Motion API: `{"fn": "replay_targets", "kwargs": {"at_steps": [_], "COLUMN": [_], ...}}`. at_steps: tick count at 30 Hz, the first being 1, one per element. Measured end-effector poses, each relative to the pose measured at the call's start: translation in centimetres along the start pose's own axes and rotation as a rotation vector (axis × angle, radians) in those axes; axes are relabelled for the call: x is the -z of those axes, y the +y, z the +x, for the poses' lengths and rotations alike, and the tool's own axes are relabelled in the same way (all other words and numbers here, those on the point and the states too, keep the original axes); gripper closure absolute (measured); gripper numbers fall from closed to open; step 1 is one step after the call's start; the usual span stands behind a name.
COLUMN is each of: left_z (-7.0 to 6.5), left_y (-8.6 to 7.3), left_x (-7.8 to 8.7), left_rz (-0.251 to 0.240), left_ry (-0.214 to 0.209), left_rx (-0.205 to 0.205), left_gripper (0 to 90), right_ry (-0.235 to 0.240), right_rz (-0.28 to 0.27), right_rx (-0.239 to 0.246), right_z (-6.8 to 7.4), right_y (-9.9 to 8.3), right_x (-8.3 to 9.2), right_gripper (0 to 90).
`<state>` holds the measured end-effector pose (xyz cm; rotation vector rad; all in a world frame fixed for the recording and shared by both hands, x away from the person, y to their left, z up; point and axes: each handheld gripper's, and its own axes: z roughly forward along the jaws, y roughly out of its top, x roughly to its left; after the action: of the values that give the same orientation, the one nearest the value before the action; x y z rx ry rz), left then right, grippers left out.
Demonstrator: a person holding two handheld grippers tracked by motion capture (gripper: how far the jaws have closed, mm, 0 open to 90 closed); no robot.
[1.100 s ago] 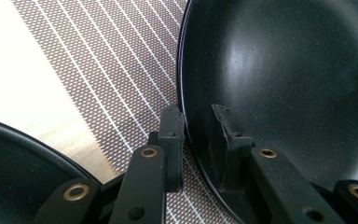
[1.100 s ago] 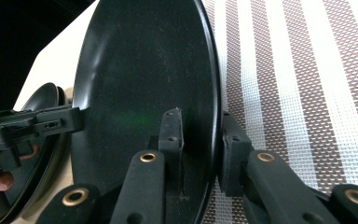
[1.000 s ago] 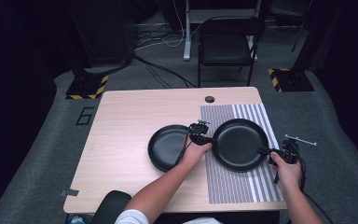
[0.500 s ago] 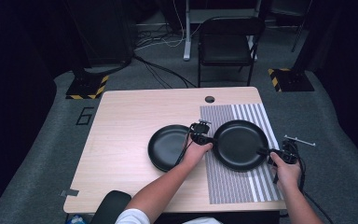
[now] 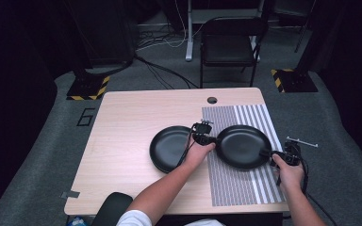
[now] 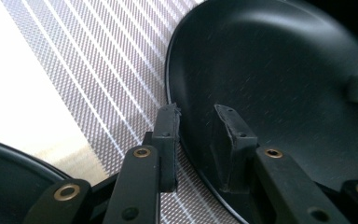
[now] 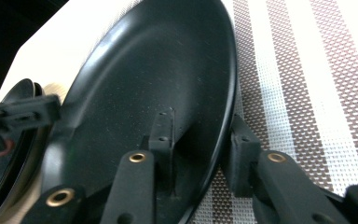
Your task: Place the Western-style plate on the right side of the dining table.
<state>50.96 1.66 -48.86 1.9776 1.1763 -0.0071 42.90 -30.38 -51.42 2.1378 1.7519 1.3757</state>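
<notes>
1. Dark studio floor, a black chair (image 5: 227, 44) and trailing cables frame the pale wooden table (image 5: 132, 122) where I am working both grippers.
2. My left gripper (image 5: 206, 137) straddles the left rim of the right-hand black plate (image 5: 243, 146); its jaws have just been opening, and in the left gripper view the pads stand slightly off the rim, one on each side.
3. My right gripper (image 5: 279, 155) sits at the plate's right edge; its jaws have also just been opening, with the rim (image 7: 230, 93) between them and a visible gap at the outer pad.
4. That plate lies on the striped placemat (image 5: 245, 188) at the table's right side, nearer the near edge.
5. Just left of it, on bare wood, rests a second black plate (image 5: 169, 148), close to the first.
6. My reading: the plate has been set on the mat and release is under way. Next, both jaws need to clear the rim, then back away outward without nudging the plate.
</notes>
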Motion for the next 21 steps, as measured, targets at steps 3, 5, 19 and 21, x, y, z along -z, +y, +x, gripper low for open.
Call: {"fn": "replay_targets", "kwargs": {"at_steps": [3,5,19,21], "left_z": [-0.8,-1.1,0.1,0.2], "left_y": [0.1,0.0,-0.3,-0.3], "left_x": [-0.1,-0.2,-0.1,-0.1], "left_rz": [0.000,0.005,0.007,0.010], "left_ry": [0.009,0.012,0.048,0.046], "left_rx": [-0.034,-0.048,-0.033,-0.026], "left_gripper": [72.4,70.9,64.5,64.3], "right_ry": [-0.019,-0.018,-0.096,-0.098], "right_rz": [-0.005,0.000,0.009,0.006], "right_rx": [0.012,0.005,0.064,0.061], "right_z": [0.2,0.2,-0.1,-0.1], "right_y": [-0.1,-0.1,-0.6,-0.6], "right_x": [0.0,0.0,0.1,0.3], "right_gripper": [68.7,68.0,68.8,69.5]}}
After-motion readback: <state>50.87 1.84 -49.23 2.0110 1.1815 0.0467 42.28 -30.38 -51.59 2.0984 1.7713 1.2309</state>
